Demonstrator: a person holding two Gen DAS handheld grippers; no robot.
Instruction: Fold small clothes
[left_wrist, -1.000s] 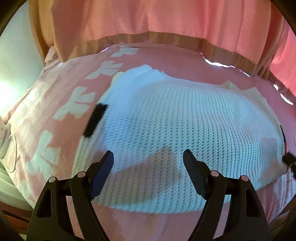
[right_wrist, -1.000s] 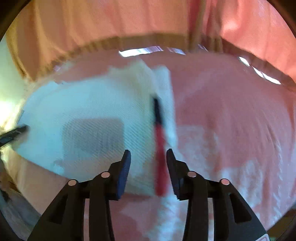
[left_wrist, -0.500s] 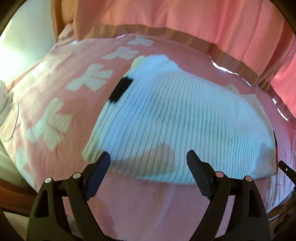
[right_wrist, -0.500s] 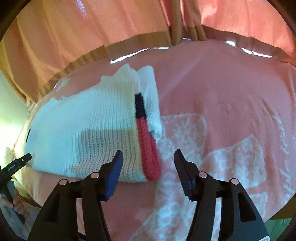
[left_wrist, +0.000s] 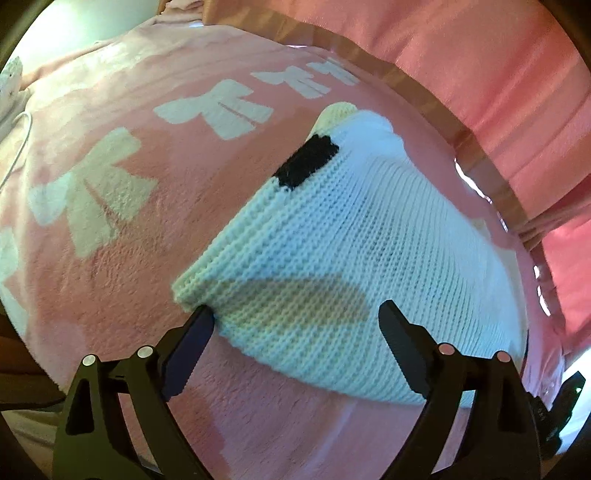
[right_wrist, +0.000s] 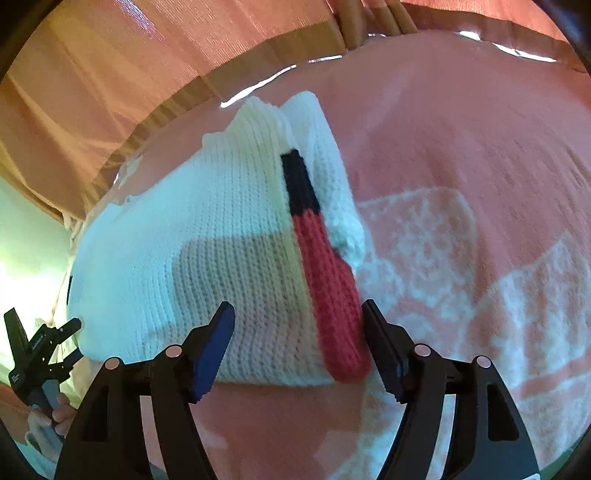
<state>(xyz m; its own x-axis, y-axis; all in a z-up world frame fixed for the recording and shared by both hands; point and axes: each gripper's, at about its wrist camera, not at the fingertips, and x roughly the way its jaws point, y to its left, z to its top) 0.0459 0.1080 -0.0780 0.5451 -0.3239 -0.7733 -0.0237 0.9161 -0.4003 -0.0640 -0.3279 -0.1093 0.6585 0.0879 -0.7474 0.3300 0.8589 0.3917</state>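
Observation:
A folded white knit garment (left_wrist: 343, 243) lies flat on a pink blanket (left_wrist: 110, 221). It has a black patch (left_wrist: 306, 160) on its left edge, and a black and red stripe (right_wrist: 325, 280) along its right edge. My left gripper (left_wrist: 295, 325) hangs over the garment's near left corner, its jaws opening wide, with nothing pinched between them. My right gripper (right_wrist: 297, 332) hovers at the near right corner over the red end of the stripe. Its jaws are opening too, and the pads do not press on the cloth.
The blanket carries white bow prints (left_wrist: 92, 192) and covers a bed. Pink curtains (left_wrist: 480, 74) with a brown band hang close behind it. A white cable (left_wrist: 22, 147) lies at the far left. A hand holding the left gripper (right_wrist: 40, 354) shows at the left of the right wrist view.
Both grippers' jaws have spread wider. The left gripper has rolled and shifted toward the garment's near left corner. The right gripper has rolled and now frames the red stripe's end.

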